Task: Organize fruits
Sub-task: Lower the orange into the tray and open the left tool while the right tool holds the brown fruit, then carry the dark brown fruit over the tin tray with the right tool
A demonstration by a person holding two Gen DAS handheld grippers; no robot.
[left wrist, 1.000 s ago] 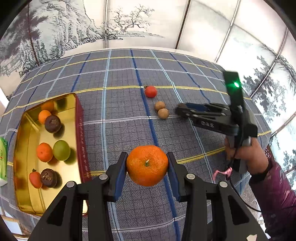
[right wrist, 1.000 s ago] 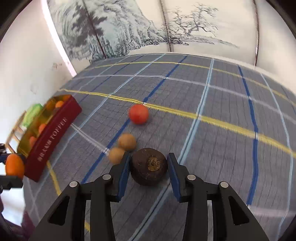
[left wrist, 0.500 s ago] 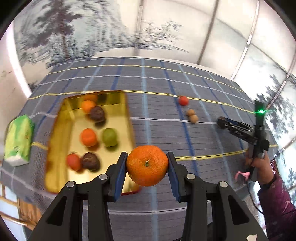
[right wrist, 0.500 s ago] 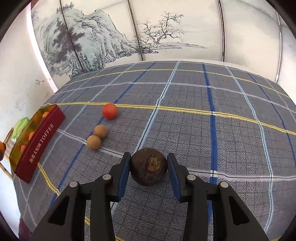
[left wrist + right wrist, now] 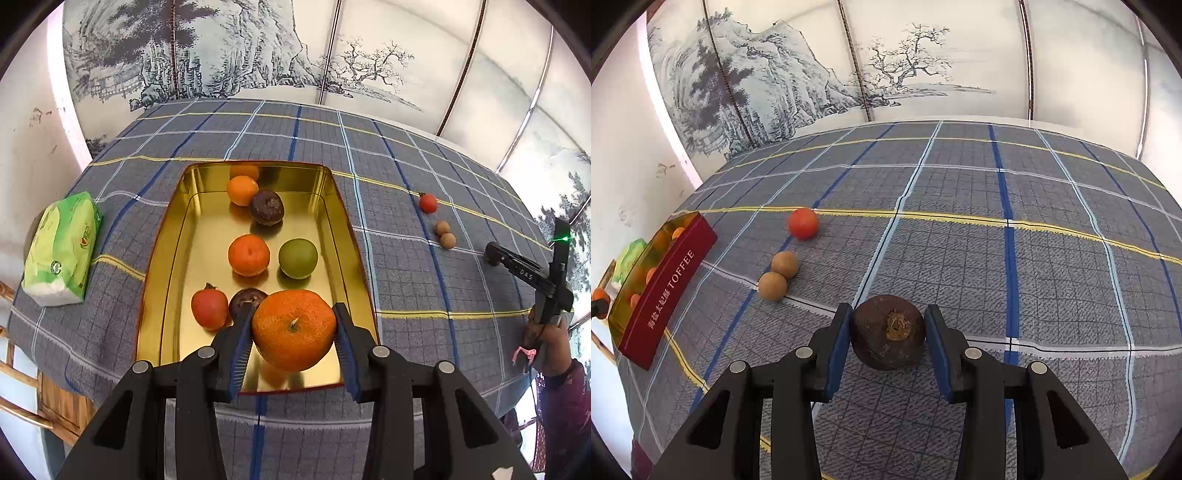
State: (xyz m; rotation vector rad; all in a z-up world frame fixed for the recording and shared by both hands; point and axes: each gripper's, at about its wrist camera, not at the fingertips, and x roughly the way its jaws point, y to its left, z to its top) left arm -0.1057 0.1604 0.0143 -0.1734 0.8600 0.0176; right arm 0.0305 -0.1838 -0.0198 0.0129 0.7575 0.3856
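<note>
Pinching a large orange mandarin (image 5: 294, 329) between its two blue pads, the left gripper (image 5: 294, 332) holds the fruit above the near end of the gold tin tray (image 5: 173, 236). The tray rests on the plaid-covered worktop (image 5: 402, 295). Inside it lie a red fruit (image 5: 209, 308) and a dark brown fruit (image 5: 244, 298) at the near end, a smaller mandarin (image 5: 248, 255) beside a green fruit (image 5: 297, 258) at mid-tray, and another dark fruit (image 5: 266, 207) touching an orange fruit (image 5: 242, 190) at the far end. A green tissue pack (image 5: 61, 249) lies left of the tray.

The right gripper (image 5: 888, 334) clamps a dark brown round fruit (image 5: 888, 332) between its pads, stem scar facing the camera; whether the fruit touches the cloth cannot be told. Beyond it to the left, two tan round fruits (image 5: 778, 276) sit touching each other on the cloth, with a red tomato-like fruit (image 5: 802, 223) just past them. The tray's red outer wall, lettered "TOFFEE", stands at the far left.
</note>
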